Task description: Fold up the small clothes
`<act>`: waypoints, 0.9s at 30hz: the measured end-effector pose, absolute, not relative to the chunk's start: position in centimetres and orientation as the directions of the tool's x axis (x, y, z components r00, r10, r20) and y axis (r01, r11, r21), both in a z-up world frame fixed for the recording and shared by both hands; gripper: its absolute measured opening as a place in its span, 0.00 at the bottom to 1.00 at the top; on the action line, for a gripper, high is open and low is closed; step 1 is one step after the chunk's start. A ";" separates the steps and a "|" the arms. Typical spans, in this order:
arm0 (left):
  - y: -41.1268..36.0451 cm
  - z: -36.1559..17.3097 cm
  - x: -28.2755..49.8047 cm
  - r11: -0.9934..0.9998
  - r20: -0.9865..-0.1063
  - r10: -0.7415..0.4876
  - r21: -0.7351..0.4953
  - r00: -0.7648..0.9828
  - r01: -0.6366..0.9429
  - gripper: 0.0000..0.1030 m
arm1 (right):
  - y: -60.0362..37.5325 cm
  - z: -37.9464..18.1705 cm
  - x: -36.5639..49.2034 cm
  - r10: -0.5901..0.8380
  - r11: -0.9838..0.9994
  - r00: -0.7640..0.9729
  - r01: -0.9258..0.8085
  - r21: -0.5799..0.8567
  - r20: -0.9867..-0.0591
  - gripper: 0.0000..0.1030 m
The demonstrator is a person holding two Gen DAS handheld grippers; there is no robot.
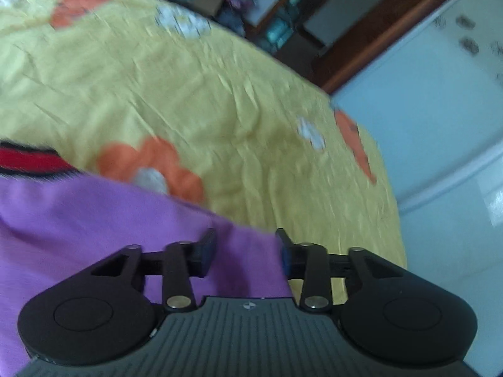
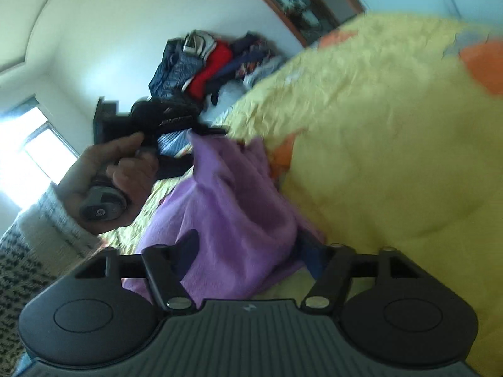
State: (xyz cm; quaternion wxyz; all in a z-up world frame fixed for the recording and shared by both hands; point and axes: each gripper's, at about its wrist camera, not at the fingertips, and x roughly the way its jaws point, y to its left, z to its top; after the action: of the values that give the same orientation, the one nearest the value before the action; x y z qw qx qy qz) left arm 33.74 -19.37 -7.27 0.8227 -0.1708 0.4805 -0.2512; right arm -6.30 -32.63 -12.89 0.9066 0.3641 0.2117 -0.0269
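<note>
Left wrist view shows your left gripper (image 1: pixel 246 248) with its jaws parted and purple cloth (image 1: pixel 94 220) lying between them; whether the pads pinch it, you cannot tell from this blurred frame. Beyond the cloth spreads the yellow bedsheet (image 1: pixel 188 88) with orange flowers, and a red and black striped garment (image 1: pixel 28 160) peeks in at the left edge. Your right gripper (image 2: pixel 248 251) also stands parted, with a bunched fold of the purple cloth between its fingers (image 2: pixel 188 245), the far finger mostly hidden by fabric. Further out, your left hand (image 2: pixel 119 172) grips the other tool's handle at the cloth's far end, and a pile of clothes (image 2: pixel 213 62) sits against the wall.
</note>
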 end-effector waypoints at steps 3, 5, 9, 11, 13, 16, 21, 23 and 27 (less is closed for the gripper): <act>-16.0 -5.3 32.7 0.816 -0.666 -0.576 -0.503 0.474 0.284 0.53 | -33.0 -10.6 -7.4 0.038 0.812 0.939 0.171 0.559 -0.342 0.69; -13.6 -4.3 32.0 0.813 -0.624 -0.576 -0.503 0.528 0.292 0.60 | -32.6 -9.1 -6.4 0.102 0.869 0.948 0.063 0.491 -0.303 0.68; -11.1 -5.0 29.8 0.808 -0.627 -0.586 -0.498 0.514 0.313 0.60 | -31.2 -7.5 -0.3 0.248 0.918 0.900 -0.101 0.383 -0.357 0.56; -10.7 -6.5 28.9 0.821 -0.653 -0.570 -0.466 0.499 0.329 0.60 | -31.1 -7.9 4.0 0.362 0.883 0.848 -0.179 0.435 -0.386 0.55; -10.4 -8.7 28.7 0.867 -0.700 -0.499 -0.393 0.511 0.307 0.55 | -31.4 -9.3 7.9 0.434 0.842 0.800 -0.196 0.502 -0.415 0.53; -9.8 -10.3 27.4 0.899 -0.673 -0.434 -0.285 0.599 0.332 0.31 | -33.6 -12.3 12.1 0.324 0.889 0.780 -0.056 0.455 -0.536 0.13; -8.7 -10.3 25.2 0.932 -0.639 -0.360 -0.209 0.679 0.298 0.27 | -37.9 -11.7 12.2 0.309 0.838 0.803 0.024 0.546 -0.509 0.11; -8.2 -9.3 24.4 0.937 -0.631 -0.350 -0.219 0.692 0.273 0.32 | -38.7 -10.3 10.9 0.337 0.806 0.819 0.004 0.592 -0.464 0.16; -7.7 -7.7 21.7 0.905 -0.576 -0.424 -0.289 0.699 0.311 0.55 | -36.9 -8.6 9.6 0.405 0.828 0.786 -0.098 0.552 -0.467 0.33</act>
State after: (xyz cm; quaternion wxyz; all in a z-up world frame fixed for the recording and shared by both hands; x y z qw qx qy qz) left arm 21.73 -7.71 -7.66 0.9177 -0.0850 0.3324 -0.2002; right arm 9.61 -36.94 -8.65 0.9090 0.2587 0.2962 0.1383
